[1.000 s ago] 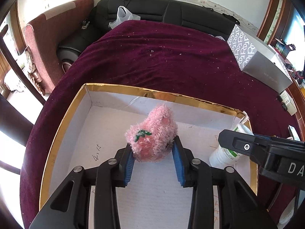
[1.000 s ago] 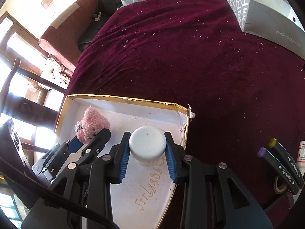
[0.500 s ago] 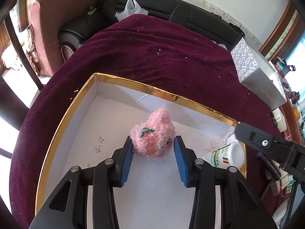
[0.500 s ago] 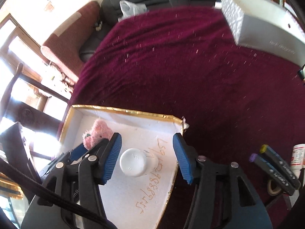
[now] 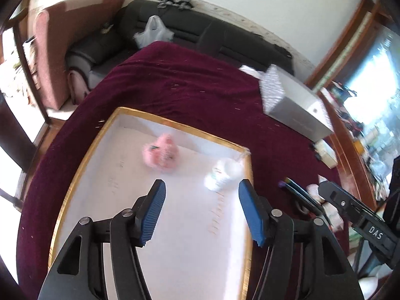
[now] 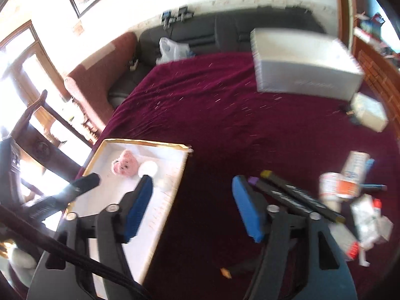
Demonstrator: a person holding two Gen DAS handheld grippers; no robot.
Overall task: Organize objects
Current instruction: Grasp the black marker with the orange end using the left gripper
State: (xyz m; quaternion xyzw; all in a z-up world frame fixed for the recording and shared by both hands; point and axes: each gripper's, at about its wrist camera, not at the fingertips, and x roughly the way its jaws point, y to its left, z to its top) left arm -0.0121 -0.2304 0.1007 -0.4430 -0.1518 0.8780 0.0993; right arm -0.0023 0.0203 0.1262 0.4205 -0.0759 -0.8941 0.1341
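A gold-rimmed white box (image 5: 82,165) (image 6: 172,195) lies on the maroon cloth. Inside it sit a pink plush toy (image 5: 161,153) (image 6: 125,166) and a white bottle (image 5: 223,173) (image 6: 150,168) beside it. My left gripper (image 5: 201,212) hovers above the box, its jaws opening, with nothing between them. My right gripper (image 6: 191,207) is raised over the box's right edge and the cloth, jaws opening and empty. Dark markers (image 6: 295,197) (image 5: 297,195) lie just right of its right finger.
A large white carton (image 5: 297,105) (image 6: 305,67) stands at the back right. A small white box (image 6: 370,112), tubes and packets (image 6: 350,182) clutter the right of the cloth. A black sofa (image 5: 200,32) and a red armchair (image 5: 57,50) stand behind.
Both grippers let go, the left of the pink plush toy and the right of the white bottle, opened wide, and rose back from the box. The right one swung rightward toward the markers.
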